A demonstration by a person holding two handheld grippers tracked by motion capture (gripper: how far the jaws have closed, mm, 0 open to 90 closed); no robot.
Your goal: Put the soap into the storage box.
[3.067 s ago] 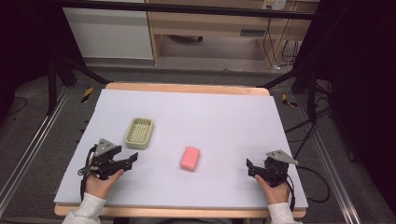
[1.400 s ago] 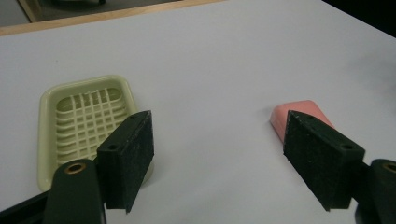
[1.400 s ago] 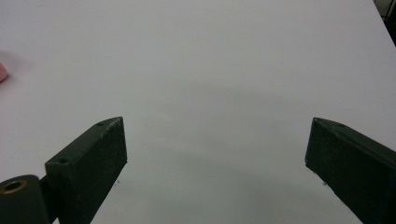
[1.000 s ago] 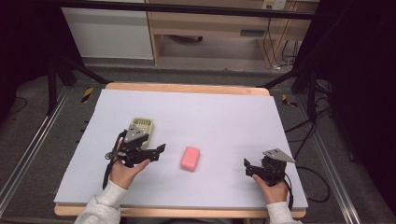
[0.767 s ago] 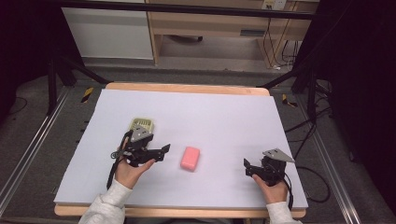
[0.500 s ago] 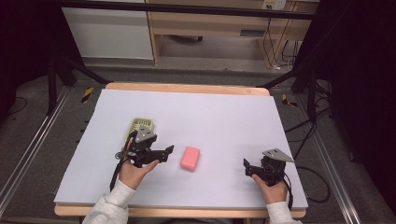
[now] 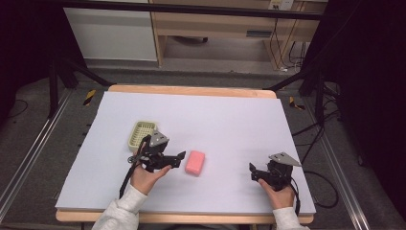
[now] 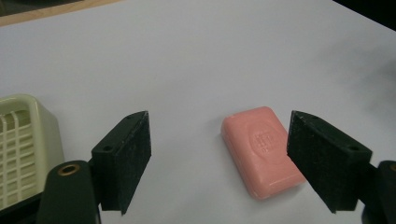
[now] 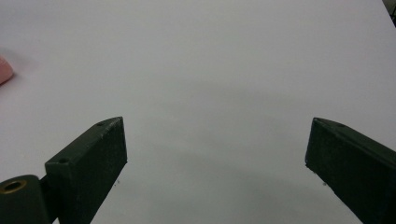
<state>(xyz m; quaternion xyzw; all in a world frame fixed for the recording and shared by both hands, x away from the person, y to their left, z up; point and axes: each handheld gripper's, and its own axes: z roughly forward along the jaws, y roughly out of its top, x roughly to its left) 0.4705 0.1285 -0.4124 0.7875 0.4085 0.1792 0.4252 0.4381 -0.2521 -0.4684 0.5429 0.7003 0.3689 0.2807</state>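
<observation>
Gripper in my left hand [image 7: 181,155] is open wide, and its jaws have just been opening further; nothing sits between them yet. Seen along that gripper [image 8: 219,161], the soap [image 8: 261,149] lies flat on the white sheet just ahead, its near corner close to the jaw on that view's right but not touching it. From above, the pink soap [image 7: 195,162] rests near the middle of the sheet, just beyond my left jaw tips, and the dish [image 7: 142,134] stands behind my left hand, near the soap but apart from it.

I judge this to be the approach: I am lining up on the soap before any grasp. Next, I think, the jaws must come forward and lower until they stand on either side of the bar across its narrow width, then close. It lies at a slant to my jaws, so a small turn of the wrist looks needed first, or one pad may push the bar along the smooth sheet.

Off to my right, the other gripper [image 7: 252,171] rests low on the table [image 7: 191,90], also wide open and holding nothing.

On the soap's top face there is a pressed round stamp; I cannot read it. I see no other writing.
</observation>
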